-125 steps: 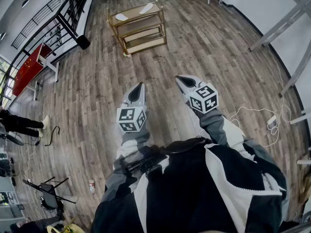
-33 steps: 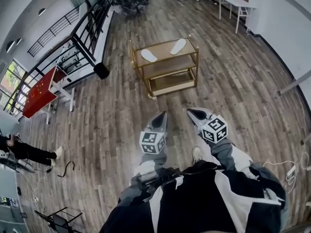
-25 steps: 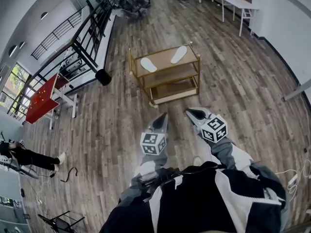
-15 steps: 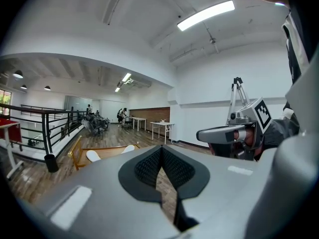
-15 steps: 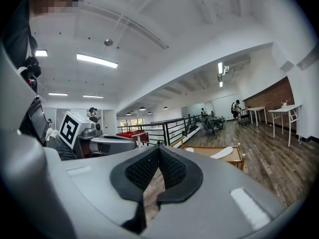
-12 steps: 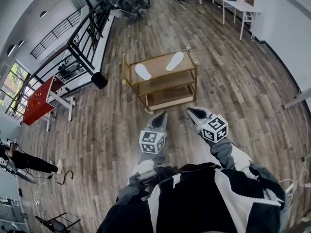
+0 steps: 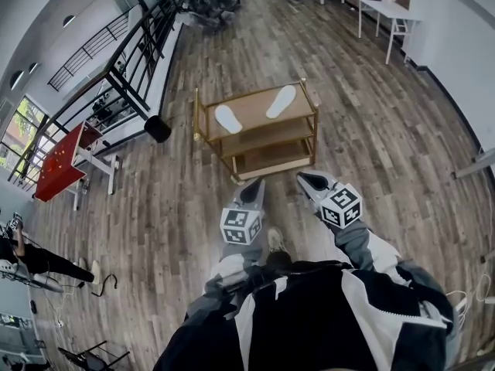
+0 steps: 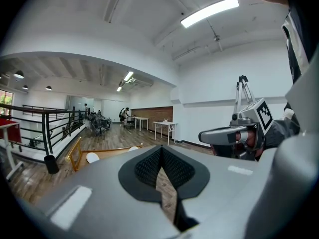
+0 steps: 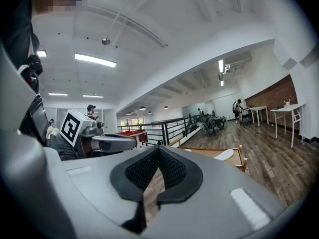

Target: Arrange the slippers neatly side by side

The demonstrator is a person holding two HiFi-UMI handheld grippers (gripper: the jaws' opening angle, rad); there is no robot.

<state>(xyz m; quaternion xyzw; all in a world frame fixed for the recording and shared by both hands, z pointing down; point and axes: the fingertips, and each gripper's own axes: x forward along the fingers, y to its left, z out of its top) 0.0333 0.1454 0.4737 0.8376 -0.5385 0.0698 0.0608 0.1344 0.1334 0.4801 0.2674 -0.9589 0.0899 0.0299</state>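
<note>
Two white slippers lie apart on the top shelf of a gold cart (image 7: 203, 105): the left slipper (image 7: 228, 119) and the right slipper (image 7: 281, 101), angled away from each other. My left gripper (image 7: 254, 189) and right gripper (image 7: 309, 182) are held side by side just in front of the cart, both shut and empty. The left gripper view catches the cart's rail (image 8: 75, 152) and a slipper (image 8: 92, 157). In the right gripper view a slipper (image 9: 224, 155) shows on the cart (image 9: 242, 160), with the left gripper (image 9: 112, 143) beside.
The cart stands on a wood plank floor (image 7: 371, 145). A black railing (image 7: 128, 83) runs along the left, with a red table (image 7: 58, 157) near it. White tables (image 7: 387, 10) stand at the far right. A person (image 7: 39, 261) is at the far left.
The cart has come closer and now sits just ahead of both grippers. The grippers keep the same pose, both shut.
</note>
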